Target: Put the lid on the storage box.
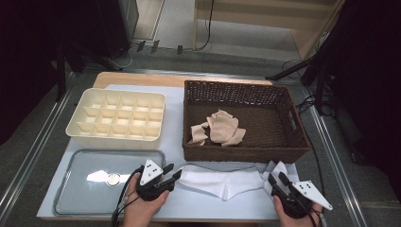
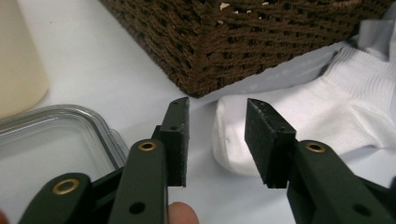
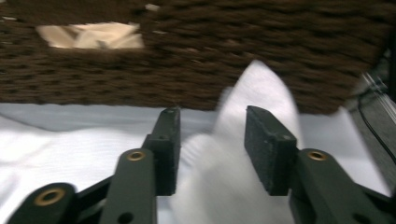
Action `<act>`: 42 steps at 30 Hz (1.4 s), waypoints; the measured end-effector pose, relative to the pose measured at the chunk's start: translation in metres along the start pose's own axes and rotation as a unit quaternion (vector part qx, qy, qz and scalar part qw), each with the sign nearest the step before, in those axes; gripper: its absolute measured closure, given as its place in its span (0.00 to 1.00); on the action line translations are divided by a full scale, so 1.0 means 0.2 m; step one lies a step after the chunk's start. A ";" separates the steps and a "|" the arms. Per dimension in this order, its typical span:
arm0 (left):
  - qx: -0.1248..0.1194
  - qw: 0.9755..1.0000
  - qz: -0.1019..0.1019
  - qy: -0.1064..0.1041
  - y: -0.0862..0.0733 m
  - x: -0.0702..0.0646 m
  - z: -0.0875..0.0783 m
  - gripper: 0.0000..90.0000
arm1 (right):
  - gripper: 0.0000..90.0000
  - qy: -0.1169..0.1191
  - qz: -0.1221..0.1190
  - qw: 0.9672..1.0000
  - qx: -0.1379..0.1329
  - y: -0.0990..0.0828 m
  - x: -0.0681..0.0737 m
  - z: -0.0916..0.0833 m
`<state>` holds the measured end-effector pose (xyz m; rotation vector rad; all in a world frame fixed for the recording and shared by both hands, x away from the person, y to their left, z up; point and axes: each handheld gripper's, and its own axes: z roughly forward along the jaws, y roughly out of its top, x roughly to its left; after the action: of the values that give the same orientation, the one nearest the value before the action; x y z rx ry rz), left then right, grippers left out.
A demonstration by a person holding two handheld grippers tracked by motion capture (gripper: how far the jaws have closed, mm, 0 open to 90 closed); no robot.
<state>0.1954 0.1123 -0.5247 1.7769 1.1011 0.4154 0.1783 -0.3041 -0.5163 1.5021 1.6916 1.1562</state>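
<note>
A white ribbed sock [image 1: 222, 181] was seen at lower centre, a dark brown woven basket [image 1: 246, 92] with beige cloths [image 1: 220, 127] at centre right, a cream divided organiser [image 1: 118, 116] at left, and black grippers.

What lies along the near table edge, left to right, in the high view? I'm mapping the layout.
Clear lid → left hand-held gripper → white sock → right hand-held gripper.
</note>
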 end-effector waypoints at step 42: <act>-0.010 1.000 0.001 -0.021 -0.01 -0.02 -0.01 0.66 | 0.69 0.134 -0.021 0.990 -0.026 -0.01 0.31 0.04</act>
<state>0.1907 0.1097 -0.5247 1.7618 1.0618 0.3880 0.1729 -0.2422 -0.5137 1.3200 1.8407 1.4206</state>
